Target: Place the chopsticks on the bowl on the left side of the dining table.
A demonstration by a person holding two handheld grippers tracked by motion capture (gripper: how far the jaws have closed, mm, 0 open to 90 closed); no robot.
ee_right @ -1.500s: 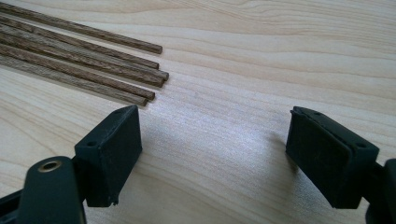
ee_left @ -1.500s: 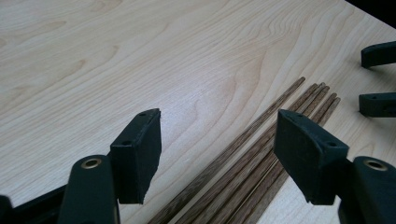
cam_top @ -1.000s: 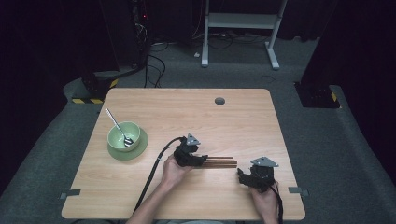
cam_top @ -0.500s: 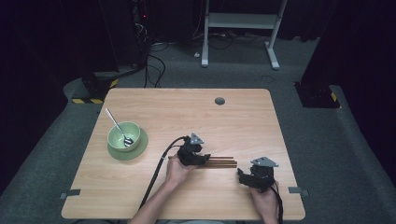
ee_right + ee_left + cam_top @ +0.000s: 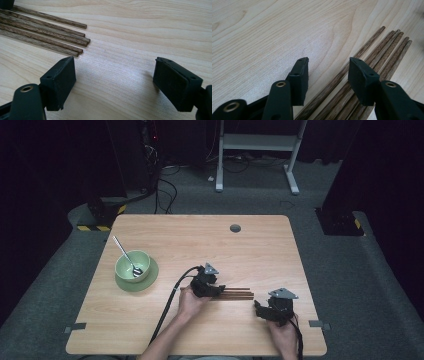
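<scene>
Left gripper (image 5: 328,68) has been closing, jaws half open astride one chopstick (image 5: 352,65), not gripping; right gripper (image 5: 113,82) (at four o'clock) gapes empty. Lifting remains.

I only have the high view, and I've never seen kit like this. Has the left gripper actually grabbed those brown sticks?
Observer: Not yet. In the left gripper view, the left gripper has its jaws apart. They have just been closing, with one stick between them, and neither pad looks pressed on it.
Operator: How many are there in all?
Observer: The right gripper view shows about five ends in the bundle of sticks. I cannot tell the exact count.
Operator: And the other gripper?
Observer: The right gripper is open over bare table, with nothing between its jaws.
</scene>
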